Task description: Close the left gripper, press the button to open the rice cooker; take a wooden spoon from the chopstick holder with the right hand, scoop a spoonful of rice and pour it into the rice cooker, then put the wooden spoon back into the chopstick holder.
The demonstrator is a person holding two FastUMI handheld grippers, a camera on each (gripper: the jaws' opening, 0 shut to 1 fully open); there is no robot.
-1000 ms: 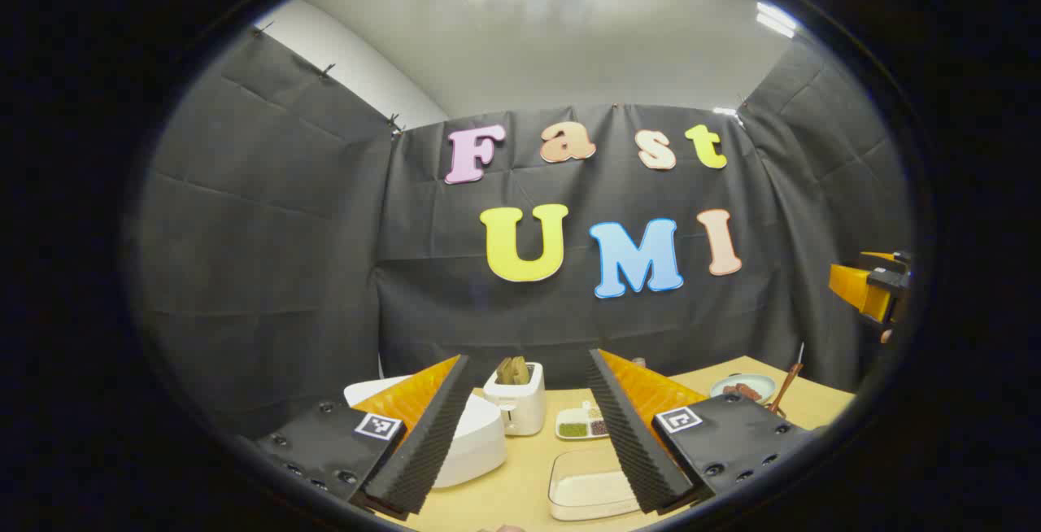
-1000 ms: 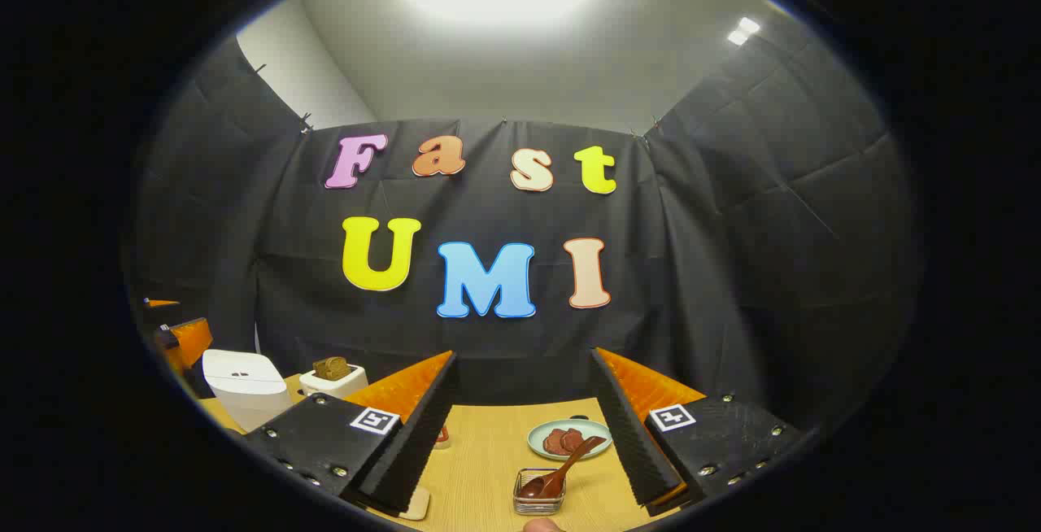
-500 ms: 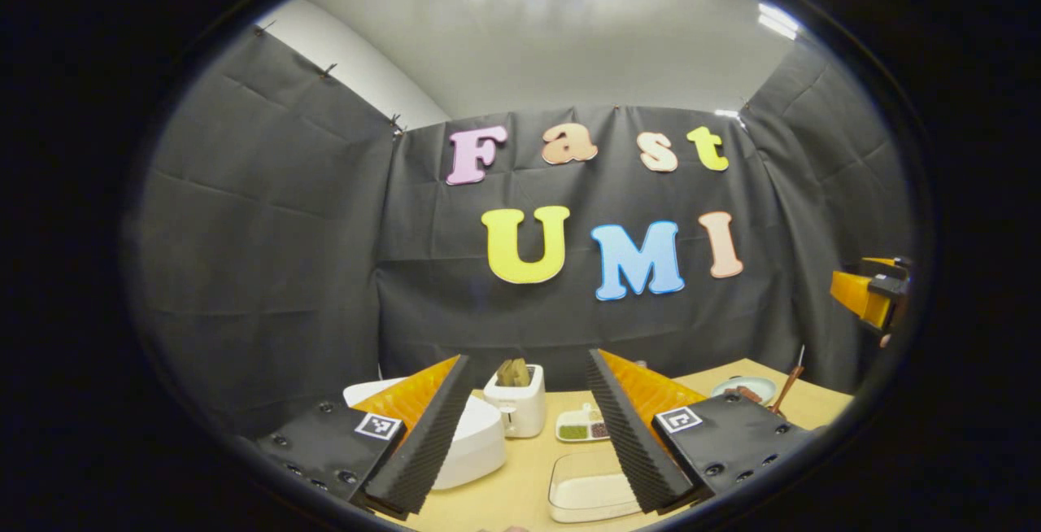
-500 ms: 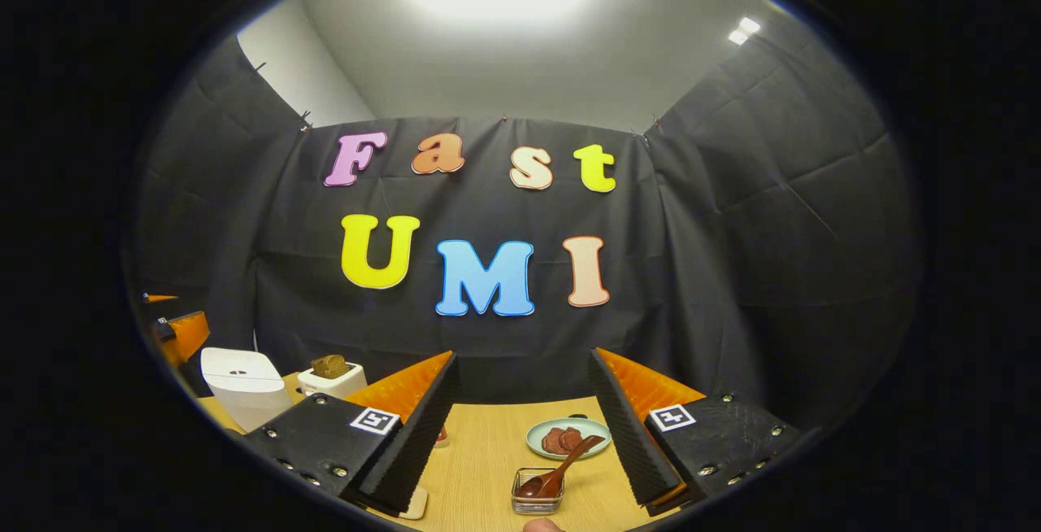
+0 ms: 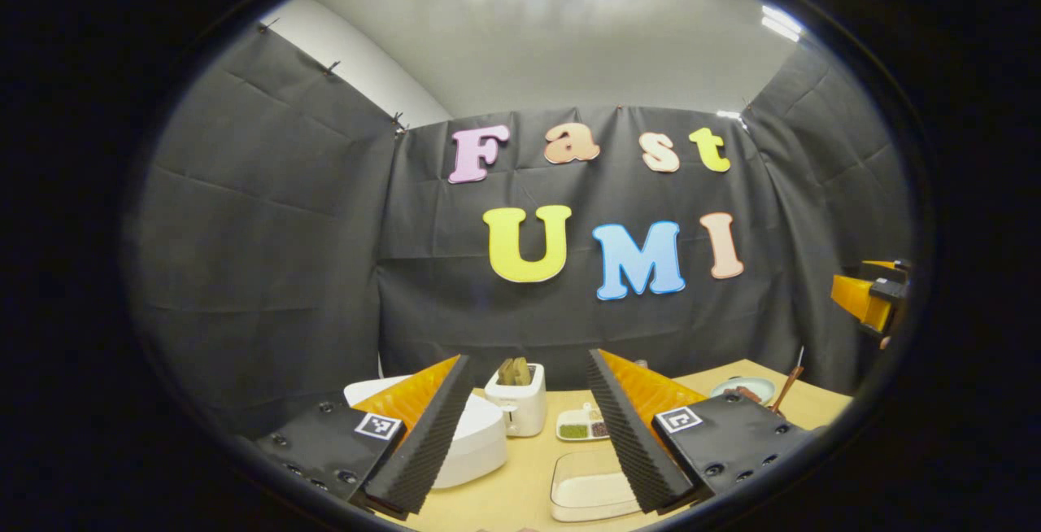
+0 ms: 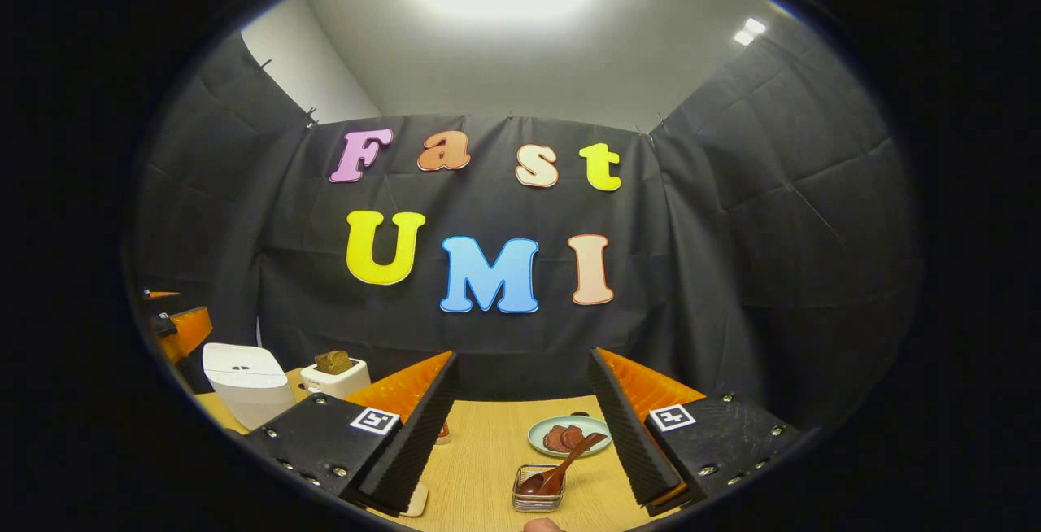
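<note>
The white rice cooker [image 5: 480, 444] stands with its lid down at the table's left, partly behind my left gripper's fingers; it is also at the left in the right gripper view [image 6: 244, 381]. My left gripper [image 5: 529, 357] is open and holds nothing. A clear box of rice [image 5: 590, 487] lies just ahead of it. The wooden spoon [image 6: 567, 465] leans in a small wire chopstick holder [image 6: 537, 500], directly ahead of my right gripper [image 6: 523, 355], which is open and empty above the table.
A white toaster [image 5: 520, 403] with bread stands behind the cooker. Beside it lies a small tray of beans [image 5: 581, 429]. A plate of red meat slices [image 6: 569, 437] sits behind the holder. The other gripper shows at each view's edge: the right one [image 5: 870, 298], the left one [image 6: 183, 330].
Both views have drifted only slightly; the right gripper view has turned a touch to the left. Both grippers stay open, and nothing on the table has moved.
</note>
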